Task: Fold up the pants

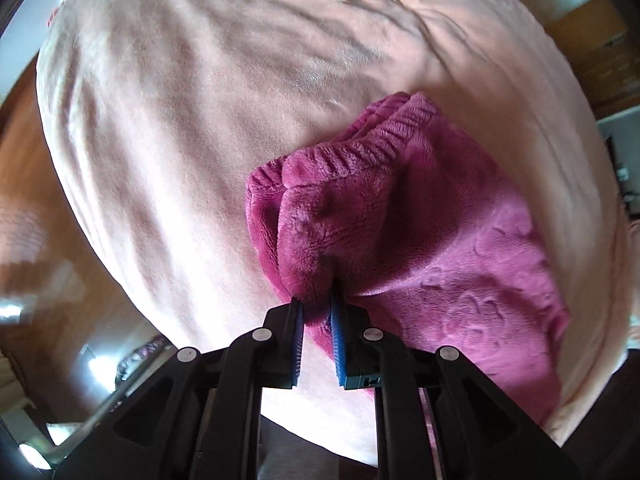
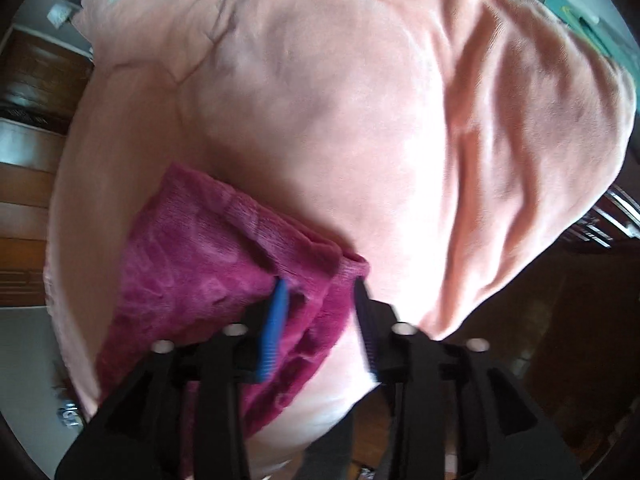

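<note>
Fuzzy magenta pants (image 1: 420, 216) lie folded on a pale pink blanket, with the ribbed waistband at the far end. My left gripper (image 1: 316, 300) is shut on a bunch of the pants' near edge, with fabric pinched between its blue pads. In the right wrist view the pants (image 2: 192, 272) lie at the lower left. My right gripper (image 2: 320, 284) is open, its fingers astride the pants' ribbed corner, with the blue pad (image 2: 276, 320) against the fabric and the other finger over the blanket. The view is blurred.
The pink blanket (image 1: 200, 120) covers a bed and is wrinkled toward the far side (image 2: 500, 140). Wooden floor and furniture (image 1: 24, 200) lie beyond the bed's edges. A dark metal rack (image 2: 612, 216) stands at the right.
</note>
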A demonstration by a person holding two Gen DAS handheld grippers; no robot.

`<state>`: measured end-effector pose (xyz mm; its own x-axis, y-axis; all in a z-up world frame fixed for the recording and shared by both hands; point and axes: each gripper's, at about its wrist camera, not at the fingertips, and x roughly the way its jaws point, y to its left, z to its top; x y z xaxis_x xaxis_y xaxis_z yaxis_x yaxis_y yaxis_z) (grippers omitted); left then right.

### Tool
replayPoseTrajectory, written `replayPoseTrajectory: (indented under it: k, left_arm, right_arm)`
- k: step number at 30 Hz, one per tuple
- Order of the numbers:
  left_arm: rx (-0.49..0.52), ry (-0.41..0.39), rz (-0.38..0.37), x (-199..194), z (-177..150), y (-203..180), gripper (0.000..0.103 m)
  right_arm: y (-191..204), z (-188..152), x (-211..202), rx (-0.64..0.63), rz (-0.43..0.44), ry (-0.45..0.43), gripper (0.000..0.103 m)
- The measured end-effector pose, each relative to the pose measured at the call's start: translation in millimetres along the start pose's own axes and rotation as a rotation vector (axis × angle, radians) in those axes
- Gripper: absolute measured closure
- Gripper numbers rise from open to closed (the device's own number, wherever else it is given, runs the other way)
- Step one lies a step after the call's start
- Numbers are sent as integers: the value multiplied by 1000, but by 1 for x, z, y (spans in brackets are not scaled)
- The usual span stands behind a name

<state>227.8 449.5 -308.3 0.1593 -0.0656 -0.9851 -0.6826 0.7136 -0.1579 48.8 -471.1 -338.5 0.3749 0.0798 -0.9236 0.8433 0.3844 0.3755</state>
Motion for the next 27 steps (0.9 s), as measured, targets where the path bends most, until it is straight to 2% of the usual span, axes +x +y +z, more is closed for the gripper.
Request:
replayPoseTrajectory:
  k: [2, 8, 10, 12, 14, 17, 20, 24, 27]
  left_arm:
    - [-5, 2, 9, 0, 1, 0, 91]
    - [-10, -2, 22, -7, 3, -4, 91]
    - [-1, -6, 35, -9, 3, -8, 91]
    - [1, -12, 45, -12, 4, -13, 91]
    - [-3, -21, 53, -14, 6, -15, 91]
    - [-19, -31, 61, -17, 10, -15, 91]
    - [-15, -32, 74, -16, 10, -15, 91]
    - [-3, -25, 105, -9, 11, -15, 91]
    - [26, -4, 167, 0, 11, -15, 88]
  right_arm:
    - [-3, 4, -3, 5, 33, -13, 34]
    - [-4, 18, 9, 45, 115, 6, 34]
    - [4, 21, 15, 23, 110, 12, 42]
    - [13, 22, 18, -26, 43, 17, 77]
    - [18, 22, 16, -65, -9, 2, 90]
    - [16, 24, -9, -68, 36, -42, 92]
    - [6, 16, -32, -86, 28, -61, 93]
    - [-2, 5, -12, -159, -116, -45, 93]
    - [-3, 7, 16, -220, -181, -45, 92]
